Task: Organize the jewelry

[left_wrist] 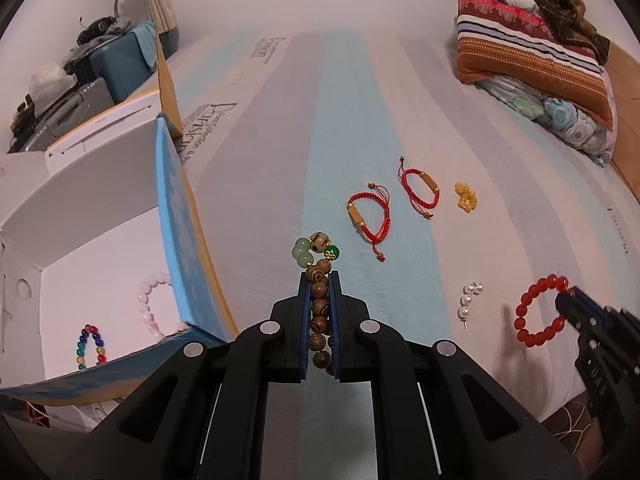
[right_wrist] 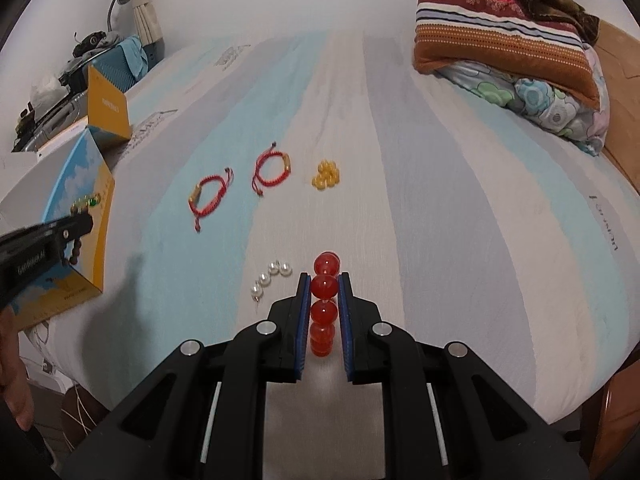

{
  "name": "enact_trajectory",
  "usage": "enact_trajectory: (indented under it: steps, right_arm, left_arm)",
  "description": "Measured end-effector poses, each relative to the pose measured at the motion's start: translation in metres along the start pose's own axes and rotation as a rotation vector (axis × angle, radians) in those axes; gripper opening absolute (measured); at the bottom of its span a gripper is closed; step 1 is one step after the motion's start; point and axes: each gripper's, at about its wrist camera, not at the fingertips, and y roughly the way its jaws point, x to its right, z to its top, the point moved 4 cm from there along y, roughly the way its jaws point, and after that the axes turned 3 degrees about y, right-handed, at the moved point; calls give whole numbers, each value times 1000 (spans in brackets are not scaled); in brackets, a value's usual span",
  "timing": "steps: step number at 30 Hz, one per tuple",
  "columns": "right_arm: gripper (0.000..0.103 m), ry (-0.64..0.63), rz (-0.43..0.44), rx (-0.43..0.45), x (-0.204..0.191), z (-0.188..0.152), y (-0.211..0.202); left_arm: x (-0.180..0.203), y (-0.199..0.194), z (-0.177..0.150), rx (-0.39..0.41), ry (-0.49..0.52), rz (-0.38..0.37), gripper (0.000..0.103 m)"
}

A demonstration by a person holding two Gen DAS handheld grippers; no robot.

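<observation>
1. The left gripper (left_wrist: 319,280) is clamped on a wooden bead bracelet (left_wrist: 320,304), a strand of dark, grain-patterned brown beads ending in pale green, cream and deep green beads at its far end.
2. That bracelet runs lengthwise between the blue pads, its long axis in line with the fingers, the coloured beads poking out beyond the tips over the striped bedsheet (left_wrist: 400,100).
3. The right gripper (right_wrist: 324,280) grips a red bead bracelet (right_wrist: 324,288) of glossy, translucent round beads; seen from the left wrist it hangs as an open ring from the fingertips, near right.
4. In the right wrist view the red beads stack in a line along the fingers, one bead clear of the tips.
5. Both grippers tilt downward toward the bed; part of a hand (right_wrist: 14,380) shows at the near left edge of the right wrist view.
6. An open box (left_wrist: 176,208), blue-sided and white inside, sits at the left and holds a multicoloured bracelet (left_wrist: 90,346) and a pink bracelet (left_wrist: 148,306).
7. Two red cord bracelets (left_wrist: 370,216), a yellow bead cluster (left_wrist: 465,197) and a pearl strand (left_wrist: 469,300) lie loose on the sheet.
8. Folded bedding (left_wrist: 532,56) is piled at the far right.
</observation>
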Motion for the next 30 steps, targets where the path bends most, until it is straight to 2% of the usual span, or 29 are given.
enact_trajectory:
  steps: [14,30]
  right_arm:
    - [13,-26,18,67,-29,49,-30]
    - [13,-120,82,123,-113,86,-59]
  left_arm:
    - [-25,-34,18,43,-18,28,7]
    - [-95,-69,15,79,-91,82,8]
